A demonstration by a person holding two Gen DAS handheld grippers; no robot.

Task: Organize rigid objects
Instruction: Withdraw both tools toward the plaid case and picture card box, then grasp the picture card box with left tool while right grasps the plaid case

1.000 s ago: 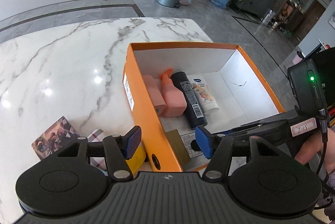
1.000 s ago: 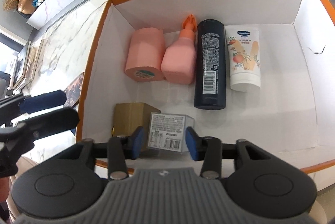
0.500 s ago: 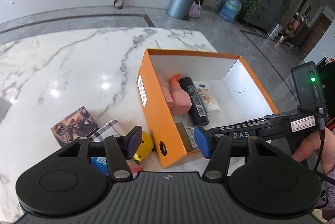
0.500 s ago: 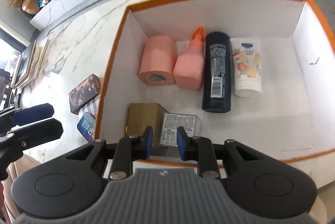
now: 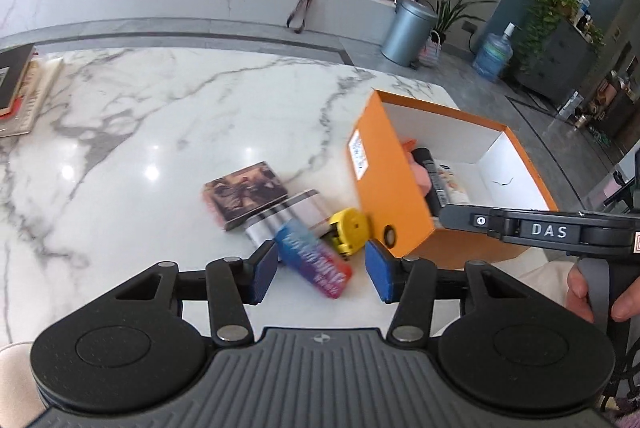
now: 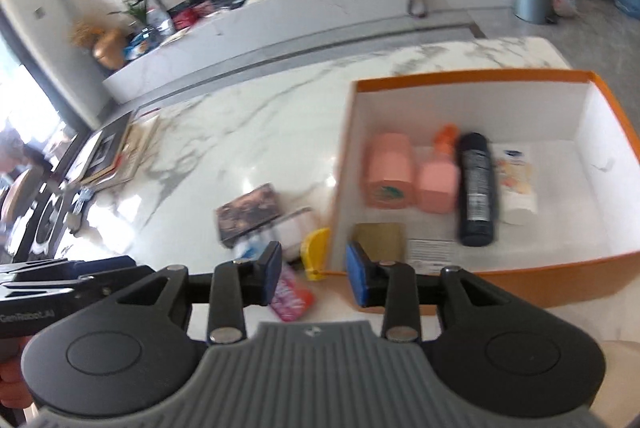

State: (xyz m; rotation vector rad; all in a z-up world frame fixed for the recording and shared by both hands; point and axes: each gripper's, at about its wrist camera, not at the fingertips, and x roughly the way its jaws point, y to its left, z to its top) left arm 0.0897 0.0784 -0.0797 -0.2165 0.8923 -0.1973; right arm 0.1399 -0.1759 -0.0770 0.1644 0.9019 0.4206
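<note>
An orange box [image 5: 392, 196] stands on the marble table and holds a pink jar [image 6: 390, 172], a pink spray bottle [image 6: 438, 180], a black bottle [image 6: 476, 188], a white tube [image 6: 516, 180], a brown box [image 6: 378, 240] and a small labelled box [image 6: 432, 250]. Left of it lie a dark picture box [image 5: 244, 194], a plaid tin [image 5: 288, 216], a yellow tape measure [image 5: 348, 228] and a blue-red box [image 5: 314, 260]. My left gripper [image 5: 322, 272] hovers over the blue-red box, its jaws closing without touching it. My right gripper [image 6: 314, 272] hangs above the box's near-left corner, its jaws opening and empty.
Books and picture frames [image 5: 16, 88] are stacked at the table's far left. Bare marble [image 5: 160, 116] stretches behind the loose items. A grey bin [image 5: 408, 28] and a water bottle stand on the floor beyond. A hand [image 5: 580, 288] holds the right gripper's handle.
Both grippers drew back and up from the orange box. The left view swung left over the loose items on the table. The right jaws narrowed, then widened, leaving the labelled box inside.
</note>
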